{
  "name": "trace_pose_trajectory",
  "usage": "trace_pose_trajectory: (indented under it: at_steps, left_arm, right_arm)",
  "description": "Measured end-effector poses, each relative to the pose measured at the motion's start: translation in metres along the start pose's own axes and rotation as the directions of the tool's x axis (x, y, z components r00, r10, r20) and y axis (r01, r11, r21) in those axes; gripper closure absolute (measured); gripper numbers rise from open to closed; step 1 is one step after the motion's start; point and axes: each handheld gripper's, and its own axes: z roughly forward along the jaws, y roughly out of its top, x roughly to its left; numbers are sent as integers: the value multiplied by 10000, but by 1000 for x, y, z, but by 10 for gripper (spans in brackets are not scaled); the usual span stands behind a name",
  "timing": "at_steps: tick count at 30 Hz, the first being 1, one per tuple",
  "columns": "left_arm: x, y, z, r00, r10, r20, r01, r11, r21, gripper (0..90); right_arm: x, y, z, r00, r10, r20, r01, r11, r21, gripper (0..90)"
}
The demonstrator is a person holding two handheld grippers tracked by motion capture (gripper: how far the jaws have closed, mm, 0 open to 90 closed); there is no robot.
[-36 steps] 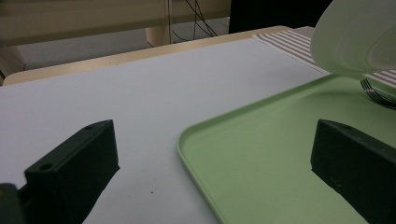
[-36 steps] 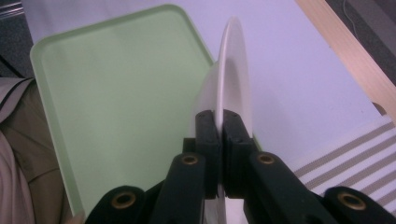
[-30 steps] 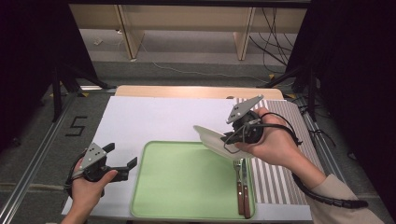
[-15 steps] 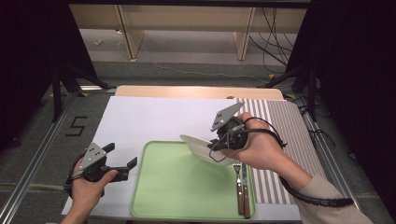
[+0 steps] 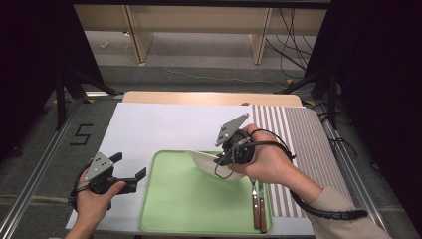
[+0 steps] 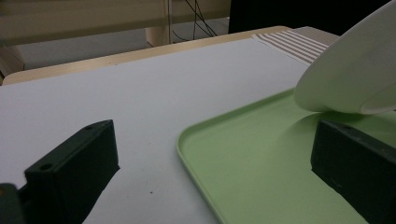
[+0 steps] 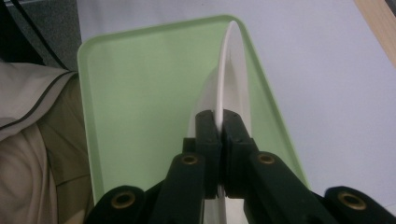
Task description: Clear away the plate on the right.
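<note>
High view: green tray [image 5: 189, 209] bears two knives [image 5: 258, 209]; white plate [image 5: 209, 162] gripper-held above.

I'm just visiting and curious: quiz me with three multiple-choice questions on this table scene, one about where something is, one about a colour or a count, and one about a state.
1. Where do the two knives lie?
A. at the tray's right edge
B. on the floor
C. on the white sheet, left of the tray

2. What colour is the tray?
A. red
B. light green
C. black

3. How do the right gripper's fingers stand?
A. wide open, nothing between them
B. shut on a knife
C. shut on the plate's rim

Answers:
1. A: the knives lie side by side along the right edge of the tray.
2. B: the tray is light green in all views.
3. C: the right gripper pinches the rim of the white plate, which tilts above the tray.
</note>
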Motion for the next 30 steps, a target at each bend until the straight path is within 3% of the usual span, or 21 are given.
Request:
trace_pose_trajectory:
  at_steps: [15,30]
  left_arm:
    - [0,0,0,10000,-37,10,37,10000,14,4]
    - [0,0,0,10000,-11,18,11,10000,23,4]
  right_arm:
    - [8,5,8,9994,-346,98,346,9994,-78,875]
    - [21,5,20,9966,-526,-639,522,9986,-88,831]
